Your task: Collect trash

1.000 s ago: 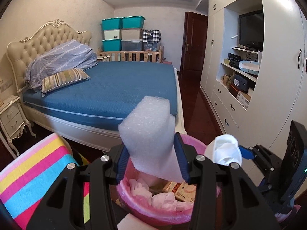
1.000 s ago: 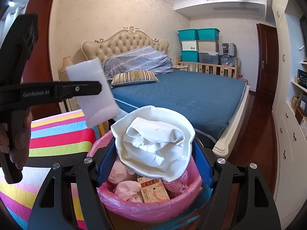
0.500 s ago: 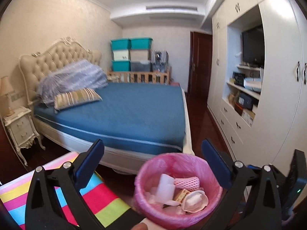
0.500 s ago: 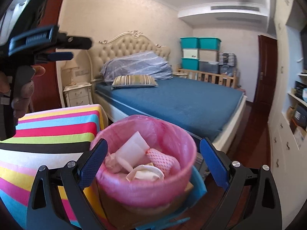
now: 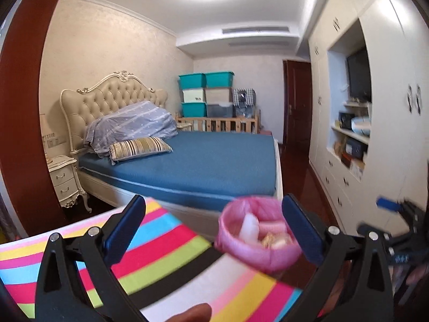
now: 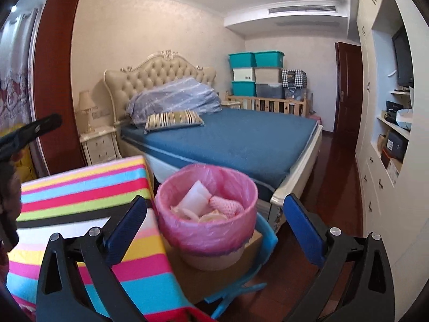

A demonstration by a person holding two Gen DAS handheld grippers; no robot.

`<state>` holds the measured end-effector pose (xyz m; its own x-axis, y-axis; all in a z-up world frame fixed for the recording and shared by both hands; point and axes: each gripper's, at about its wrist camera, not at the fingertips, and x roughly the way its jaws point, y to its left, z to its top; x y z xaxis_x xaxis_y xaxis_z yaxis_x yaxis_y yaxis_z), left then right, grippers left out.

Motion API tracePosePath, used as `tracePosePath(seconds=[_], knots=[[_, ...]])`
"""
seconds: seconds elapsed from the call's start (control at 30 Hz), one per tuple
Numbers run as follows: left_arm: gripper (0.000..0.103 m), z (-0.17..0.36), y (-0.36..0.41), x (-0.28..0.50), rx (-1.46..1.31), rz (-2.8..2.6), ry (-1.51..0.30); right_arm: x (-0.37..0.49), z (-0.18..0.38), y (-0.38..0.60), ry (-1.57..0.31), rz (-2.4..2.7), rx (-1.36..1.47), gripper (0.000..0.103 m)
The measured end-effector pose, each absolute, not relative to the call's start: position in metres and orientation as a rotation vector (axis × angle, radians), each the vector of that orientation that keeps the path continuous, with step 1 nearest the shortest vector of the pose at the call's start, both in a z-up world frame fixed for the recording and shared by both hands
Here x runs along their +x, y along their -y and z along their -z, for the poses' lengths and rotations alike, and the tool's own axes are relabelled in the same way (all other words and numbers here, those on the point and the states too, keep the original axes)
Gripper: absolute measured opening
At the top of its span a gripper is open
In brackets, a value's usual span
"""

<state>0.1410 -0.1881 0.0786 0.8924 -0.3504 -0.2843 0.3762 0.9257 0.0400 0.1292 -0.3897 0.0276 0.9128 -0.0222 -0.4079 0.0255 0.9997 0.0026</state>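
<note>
**Pink-lined bin sitting full beside the striped table**

Black arms with blue pads are framing both views. The left gripper (image 5: 214,226) is standing wide apart with nothing between its pads, hanging over the striped tablecloth (image 5: 161,255), whose pink, yellow, blue, green and black bands are running across the near left. The right gripper (image 6: 214,226) is likewise spread wide and holding nothing, and its own blue tip is showing at the far right edge of the left wrist view.

Just past the fingers, the trash bin (image 6: 206,230), lined with a pink bag, is sitting on a brown cardboard box (image 6: 214,276) beside the right edge of the table. A white foam piece (image 6: 194,197) is leaning inside it at a tilt, with a pink net sleeve (image 6: 228,205) lying to its right and pale crumpled scraps lying around them. A blue plastic frame (image 6: 265,236) is curving around the box on the right.

Farther off, a bed (image 6: 241,139) with a blue cover is stretching away, a striped pillow (image 6: 174,118) lying near its tufted headboard. Teal storage boxes (image 6: 254,59) are stacked against the far wall.
</note>
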Motion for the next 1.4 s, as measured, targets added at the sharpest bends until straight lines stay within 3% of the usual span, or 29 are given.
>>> tracePosePath(seconds=[0.3,1.4], knots=[[0.098,-0.033,0.191,0.124,0.152,0.37,-0.401,0.134,-0.027,0.365,-0.484,-0.02,-0.042,0.096],[0.098,-0.019,0.207,0.122,0.124,0.42,-0.435,0.134,-0.022,0.373,-0.492,-0.039,-0.007,0.096]])
